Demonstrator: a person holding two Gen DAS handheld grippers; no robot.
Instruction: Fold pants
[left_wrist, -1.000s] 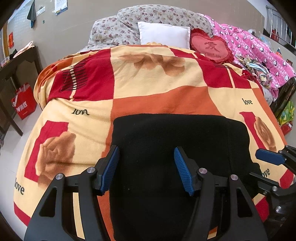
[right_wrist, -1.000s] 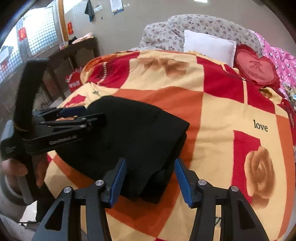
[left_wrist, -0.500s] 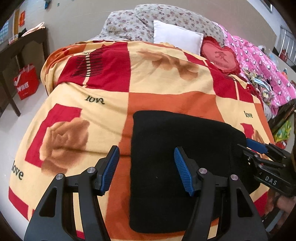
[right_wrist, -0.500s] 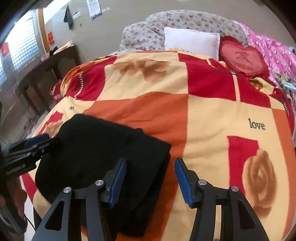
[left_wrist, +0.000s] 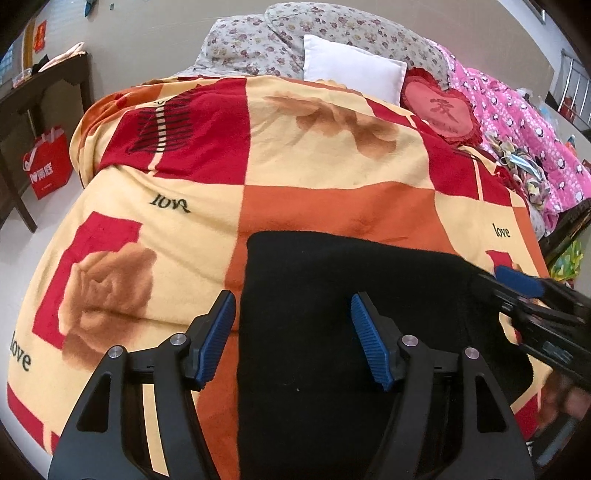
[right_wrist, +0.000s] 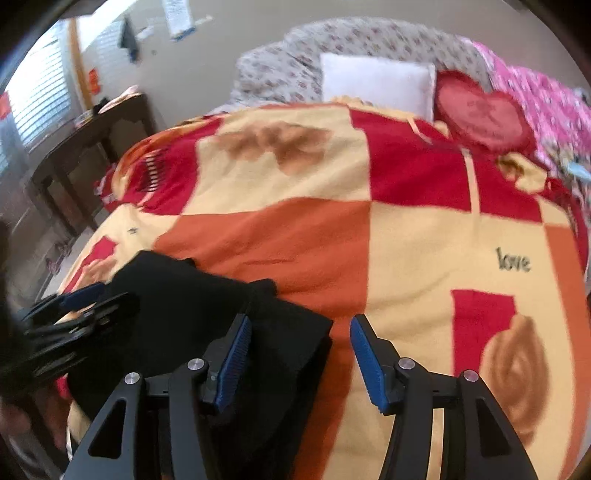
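**me:** Pants (left_wrist: 351, 332) question. My left gripper (left_wrist: 291, 339) is spread wide with nothing in it, hovering right over the black bundle. The bundle's left edge runs just inside my left pad, and the cloth fills everything ahead of and below the fingers. My right gripper (right_wrist: 299, 354) is spread and empty too, and the folded stack's right-hand corner (right_wrist: 295, 332) sits between its fingers, toward the left pad.

**reply:** Which way does it run from you?

**me:** From the left gripper it looks like a squarish block, a bit longer going away from me toward the pillows, but the fisheye bends it so I wouldn't swear to that. Left is the nearer one, basically on top of it. Right is at the bundle's right side, with bare blanket ahead and to its right.

**reply:** What's the fabric like?

**me:** Thick, matte, knit-looking black stuff. It's stacked in layers that show at the right edge. It looks pretty much folded already. Underneath is a fuzzy fleece blanket (left_wrist: 332, 206) in red, orange and cream squares with roses. I'd guess it's grippy, so the bundle probably won't slide.
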